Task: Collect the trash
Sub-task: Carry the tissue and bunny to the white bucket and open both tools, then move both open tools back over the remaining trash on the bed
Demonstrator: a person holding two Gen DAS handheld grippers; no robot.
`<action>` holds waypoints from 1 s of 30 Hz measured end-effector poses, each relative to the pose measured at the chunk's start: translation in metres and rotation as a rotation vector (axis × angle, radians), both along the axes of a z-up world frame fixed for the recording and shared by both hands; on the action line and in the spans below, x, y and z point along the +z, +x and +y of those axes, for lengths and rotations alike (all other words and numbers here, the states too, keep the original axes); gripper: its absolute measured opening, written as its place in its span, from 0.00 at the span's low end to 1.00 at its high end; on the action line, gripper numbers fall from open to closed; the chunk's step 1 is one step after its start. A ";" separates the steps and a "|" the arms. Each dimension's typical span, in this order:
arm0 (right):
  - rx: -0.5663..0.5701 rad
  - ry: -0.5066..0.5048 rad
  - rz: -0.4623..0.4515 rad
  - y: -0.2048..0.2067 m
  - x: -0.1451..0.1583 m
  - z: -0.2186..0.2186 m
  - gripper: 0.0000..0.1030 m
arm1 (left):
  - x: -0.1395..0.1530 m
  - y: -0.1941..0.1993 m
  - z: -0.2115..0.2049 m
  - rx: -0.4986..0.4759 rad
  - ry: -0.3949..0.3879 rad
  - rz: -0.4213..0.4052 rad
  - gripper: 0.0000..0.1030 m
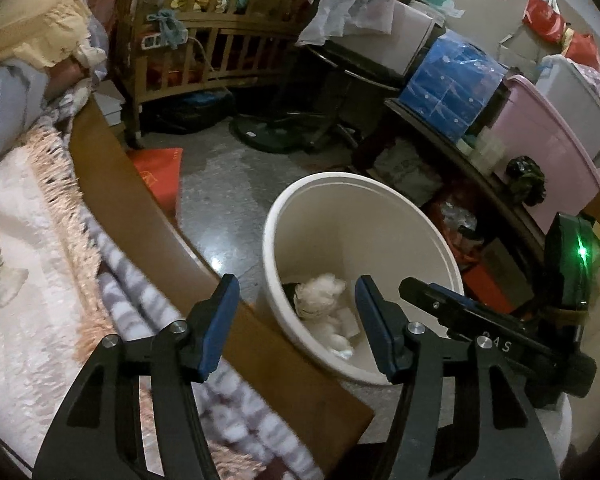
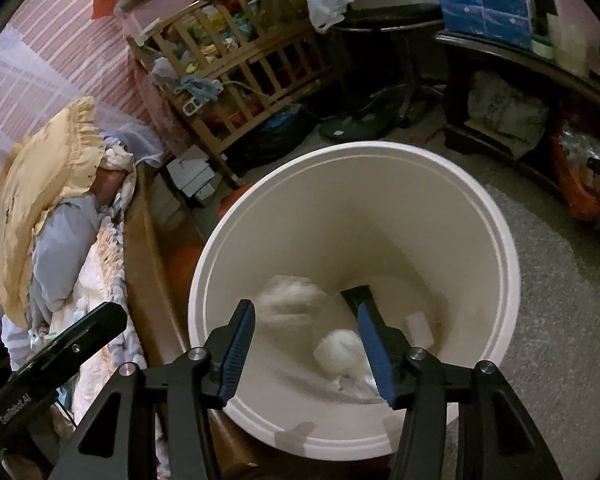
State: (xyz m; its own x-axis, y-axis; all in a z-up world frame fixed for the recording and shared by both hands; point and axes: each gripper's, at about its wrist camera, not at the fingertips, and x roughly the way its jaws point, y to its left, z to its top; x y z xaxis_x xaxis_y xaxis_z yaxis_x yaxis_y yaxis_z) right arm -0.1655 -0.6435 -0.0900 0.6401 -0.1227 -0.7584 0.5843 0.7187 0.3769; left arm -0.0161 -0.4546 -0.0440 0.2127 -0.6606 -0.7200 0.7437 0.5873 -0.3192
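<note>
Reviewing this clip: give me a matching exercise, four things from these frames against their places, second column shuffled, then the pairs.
Things:
1. tissue wads
2. yellow pillow
3. pink tub
4. right claw

Places:
A. on the bed
B. on the dark shelf
C. at the bottom of the white bin
D. open above the bin's mouth

Pairs: 1-C, 2-A, 3-B, 4-D

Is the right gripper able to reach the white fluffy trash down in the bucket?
Probably yes. The right gripper hangs open right above the white bucket, whose mouth is wide and uncovered, and nothing sits over the white fluffy trash at the bottom.
</note>
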 end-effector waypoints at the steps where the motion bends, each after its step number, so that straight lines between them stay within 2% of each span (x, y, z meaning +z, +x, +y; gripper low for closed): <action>1: 0.008 -0.001 0.002 0.001 0.000 0.002 0.50 | 0.001 0.001 0.004 0.007 0.000 -0.003 0.57; 8: 0.060 -0.017 -0.001 0.009 0.006 0.021 0.50 | 0.004 0.008 0.046 0.105 0.016 -0.031 0.57; 16: 0.137 -0.040 0.002 0.028 0.012 0.055 0.56 | 0.003 0.012 0.095 0.202 0.051 -0.065 0.57; 22: 0.232 -0.046 0.005 0.048 0.014 0.095 0.56 | 0.003 0.012 0.134 0.261 0.078 -0.088 0.57; 30: 0.365 -0.042 0.002 0.074 0.014 0.151 0.56 | -0.006 0.017 0.185 0.341 0.123 -0.077 0.57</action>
